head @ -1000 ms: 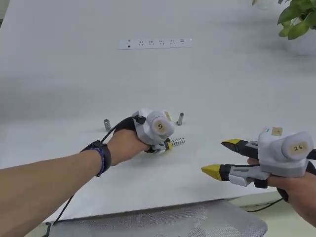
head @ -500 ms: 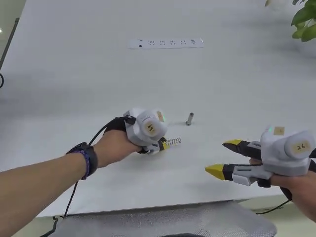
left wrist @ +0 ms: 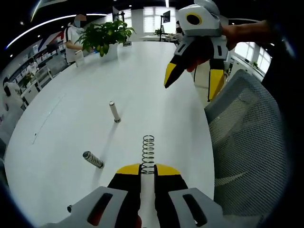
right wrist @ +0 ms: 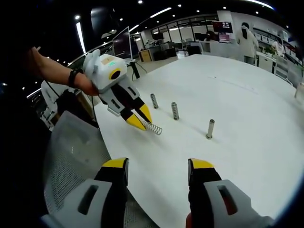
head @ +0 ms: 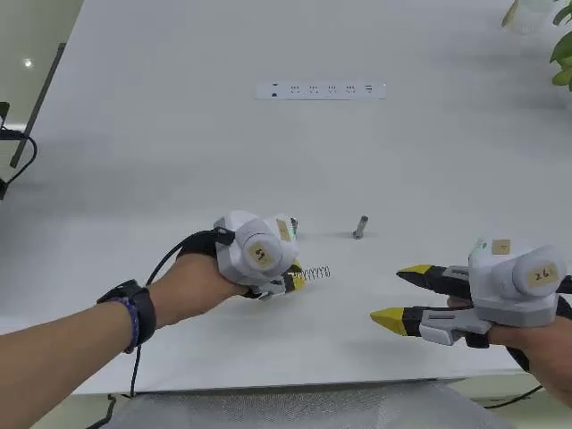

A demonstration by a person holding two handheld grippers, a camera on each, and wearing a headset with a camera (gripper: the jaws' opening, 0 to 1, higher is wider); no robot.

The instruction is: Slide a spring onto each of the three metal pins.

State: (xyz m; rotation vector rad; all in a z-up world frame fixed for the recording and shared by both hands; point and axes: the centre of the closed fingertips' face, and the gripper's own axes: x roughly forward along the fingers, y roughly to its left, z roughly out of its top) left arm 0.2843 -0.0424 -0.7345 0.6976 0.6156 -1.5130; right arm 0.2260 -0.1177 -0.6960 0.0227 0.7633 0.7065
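Since a second ago the left gripper (head: 290, 281) has slid a little to the left, away from the bare pin (head: 360, 227), and the spring (head: 315, 273) went along with it. The left gripper is squeezed tight on one end of the spring. The rest of the spring sticks straight out past the yellow tips, low over the white surface (head: 179, 161). I cannot tell if the spring touches the surface. In the left gripper view the bare pin (left wrist: 114, 111) stands up ahead of this gripper (left wrist: 148, 168) and a bit to the left, well apart from the spring (left wrist: 148, 152). A second pin (left wrist: 93, 159) is closer in on that same side, and it already has coils around it. In the right gripper view a third pin (right wrist: 154, 100) stands just past the second pin (right wrist: 175, 110), both beyond the left gripper's tips, and it has coils on it too. The right gripper (head: 393, 293) is well off to the right of the left gripper, near the edge of the surface. Its jaws are spread wide with nothing between them, and they point toward the spring.
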